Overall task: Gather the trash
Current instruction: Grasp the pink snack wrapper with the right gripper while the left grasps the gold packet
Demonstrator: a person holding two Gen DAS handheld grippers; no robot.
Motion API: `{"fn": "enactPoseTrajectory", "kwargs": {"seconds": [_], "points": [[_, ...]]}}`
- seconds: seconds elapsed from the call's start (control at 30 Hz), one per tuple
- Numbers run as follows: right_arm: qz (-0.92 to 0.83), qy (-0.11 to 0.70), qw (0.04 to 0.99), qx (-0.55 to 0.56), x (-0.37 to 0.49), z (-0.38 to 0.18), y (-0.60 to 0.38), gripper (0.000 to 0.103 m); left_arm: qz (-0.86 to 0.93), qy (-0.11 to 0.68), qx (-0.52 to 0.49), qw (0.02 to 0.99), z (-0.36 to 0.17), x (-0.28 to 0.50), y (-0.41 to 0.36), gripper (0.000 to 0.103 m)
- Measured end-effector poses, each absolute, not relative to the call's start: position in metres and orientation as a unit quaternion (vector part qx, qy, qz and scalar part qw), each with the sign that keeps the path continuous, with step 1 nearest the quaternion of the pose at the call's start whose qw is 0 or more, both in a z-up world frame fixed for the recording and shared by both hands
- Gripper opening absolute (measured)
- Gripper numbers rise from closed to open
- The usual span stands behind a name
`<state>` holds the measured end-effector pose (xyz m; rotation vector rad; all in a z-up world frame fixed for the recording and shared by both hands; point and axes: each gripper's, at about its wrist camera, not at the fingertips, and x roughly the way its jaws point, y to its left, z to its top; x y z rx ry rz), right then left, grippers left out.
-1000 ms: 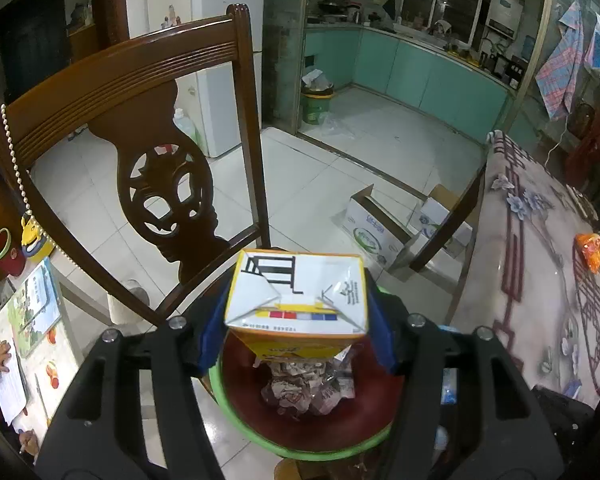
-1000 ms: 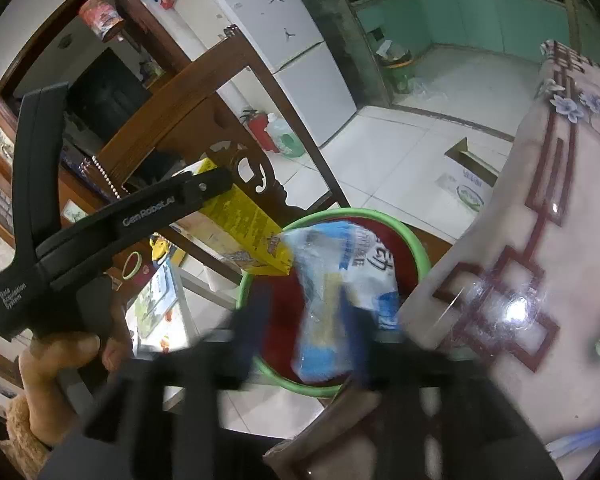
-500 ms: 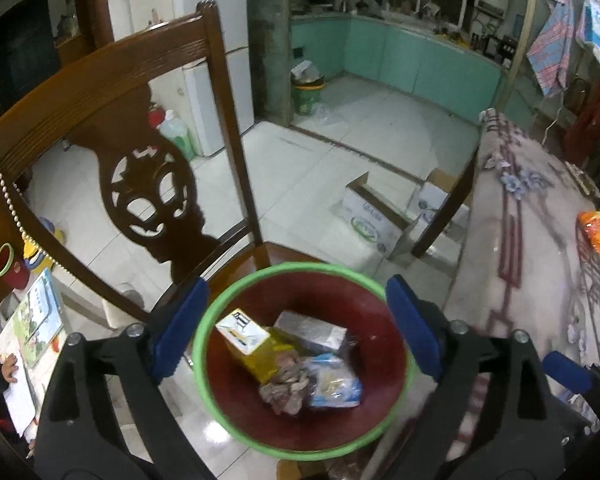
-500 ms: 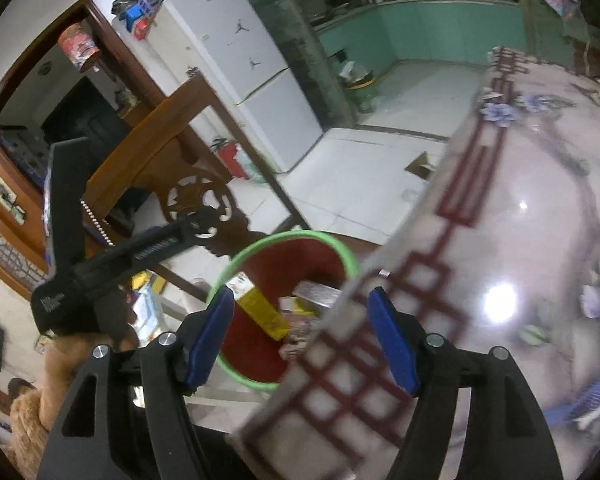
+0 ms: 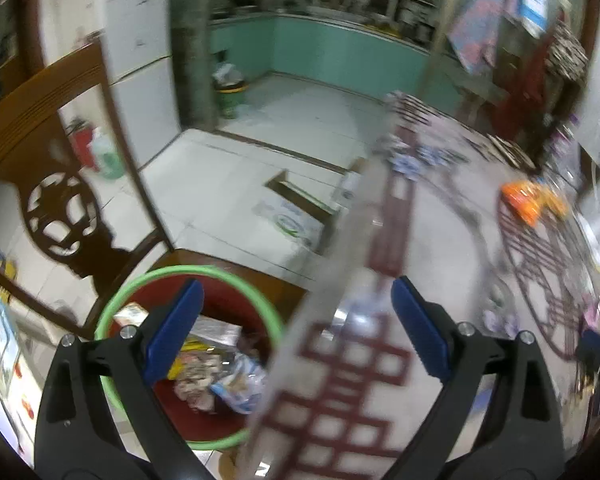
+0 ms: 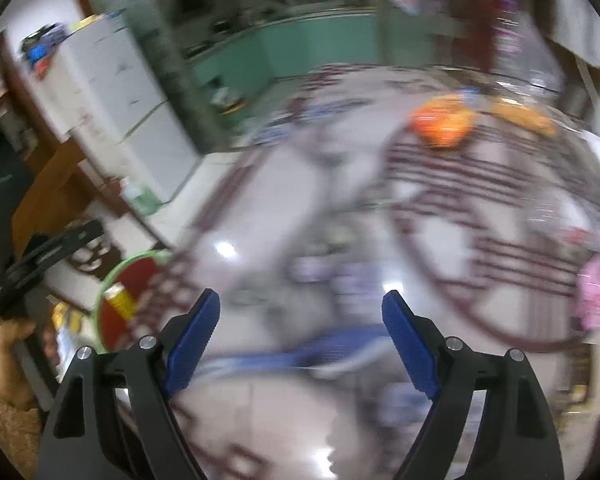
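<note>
A red basin with a green rim sits on the wooden chair beside the table and holds a yellow carton, a blue-white bag and other scraps. My left gripper is open and empty, over the table edge next to the basin. My right gripper is open and empty above the table. An orange wrapper lies far across the table, also visible in the left wrist view. A pink wrapper lies at the right. The basin shows at the left in the right wrist view.
The table has a glossy cloth with dark red patterns. A blue object lies near my right gripper, blurred. The carved chair back rises left of the basin. Cardboard boxes stand on the tiled floor.
Both grippers let go of their trash into the basin, the left the yellow carton, the right the blue-white bag. Both then swung right over the table, open and empty.
</note>
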<state>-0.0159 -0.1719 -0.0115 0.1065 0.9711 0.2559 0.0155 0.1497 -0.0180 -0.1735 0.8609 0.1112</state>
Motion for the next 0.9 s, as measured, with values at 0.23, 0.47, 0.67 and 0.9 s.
{"fn": "enactPoseTrajectory", "kwargs": {"seconds": [0.23,0.47,0.67,0.9], "points": [[-0.066,0.464,0.881,0.055,-0.012,-0.005,-0.328,0.095,0.003,0.426,-0.03,0.904,-0.023,0.026,0.076,0.093],[-0.137,0.51,0.806,0.268,0.002,-0.064,-0.453,0.095,-0.052,0.439,0.035,0.897,-0.036,0.027,0.009,0.093],[-0.167,0.515,0.807,0.236,0.029,-0.073,-0.471,0.093,-0.093,0.422,0.113,0.895,-0.047,0.019,-0.039,0.093],[-0.132,0.525,0.807,0.238,0.044,-0.085,-0.468,0.018,-0.135,0.376,0.251,0.882,-0.064,-0.002,-0.094,0.093]]}}
